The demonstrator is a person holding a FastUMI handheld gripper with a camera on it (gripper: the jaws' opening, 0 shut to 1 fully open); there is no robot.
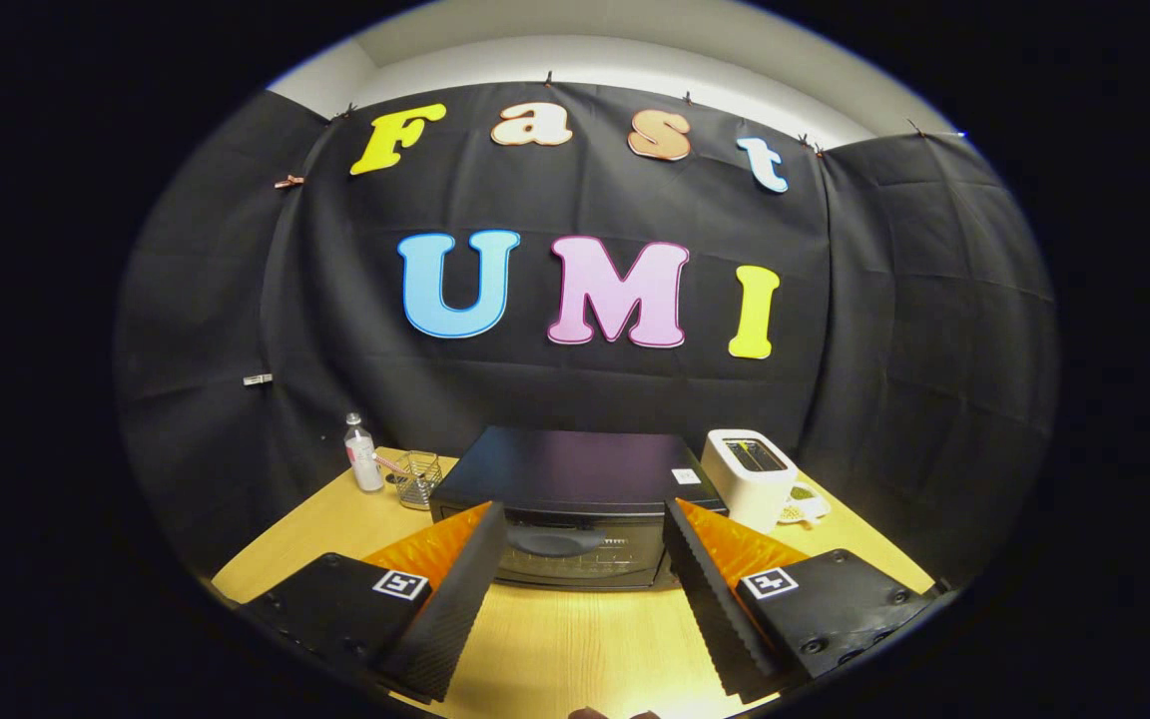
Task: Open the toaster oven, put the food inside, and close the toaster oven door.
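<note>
A black toaster oven (575, 479) stands on the wooden table (575, 649), straight ahead of my fingers, with its glass door (575, 554) shut. My gripper (585, 519) is open, raised above the table and short of the oven front, with nothing between its fingers. Something pale (800, 509), possibly the food on a small plate, lies on the table behind the white toaster, mostly hidden.
A white slot toaster (750, 474) stands right of the oven. Left of the oven are a small wire basket (418, 477) and a clear bottle (362, 454). Black cloth walls close in the table at the back and sides.
</note>
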